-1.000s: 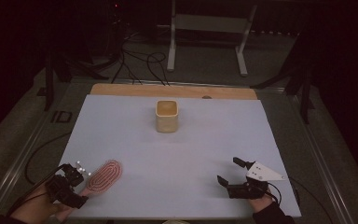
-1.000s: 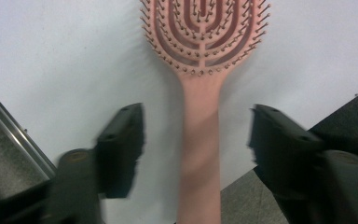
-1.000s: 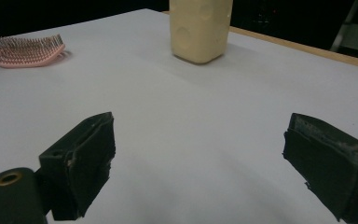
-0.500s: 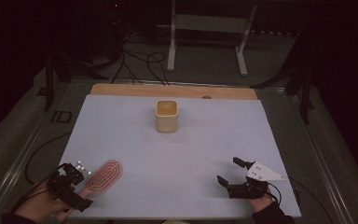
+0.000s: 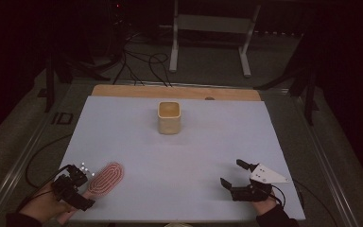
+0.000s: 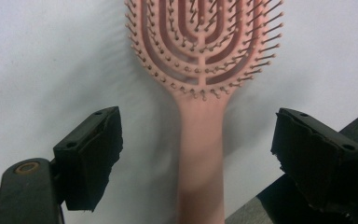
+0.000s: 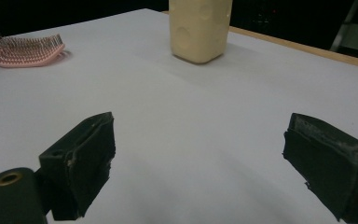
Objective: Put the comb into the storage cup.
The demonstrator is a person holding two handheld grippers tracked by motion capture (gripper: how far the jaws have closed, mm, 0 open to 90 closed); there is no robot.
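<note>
Two grippers sit low in frame: left gripper (image 5: 72, 187), fingers apart astride the brush (image 5: 106, 178) handle near the surface (image 5: 208, 142) edge; right gripper (image 5: 235, 176), fingers apart, faces open room before the cup (image 5: 169, 117).

A matt pink plastic hairbrush (image 6: 204, 70) lies on smooth white sheeting (image 5: 208, 146) beside a matt cream holder (image 5: 169, 117).

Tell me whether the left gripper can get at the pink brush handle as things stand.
Probably yes. The left gripper is open, and the brush handle lies flat on the white table between its jaws, touching neither. Nothing lies in between, so closing should catch it.
</note>
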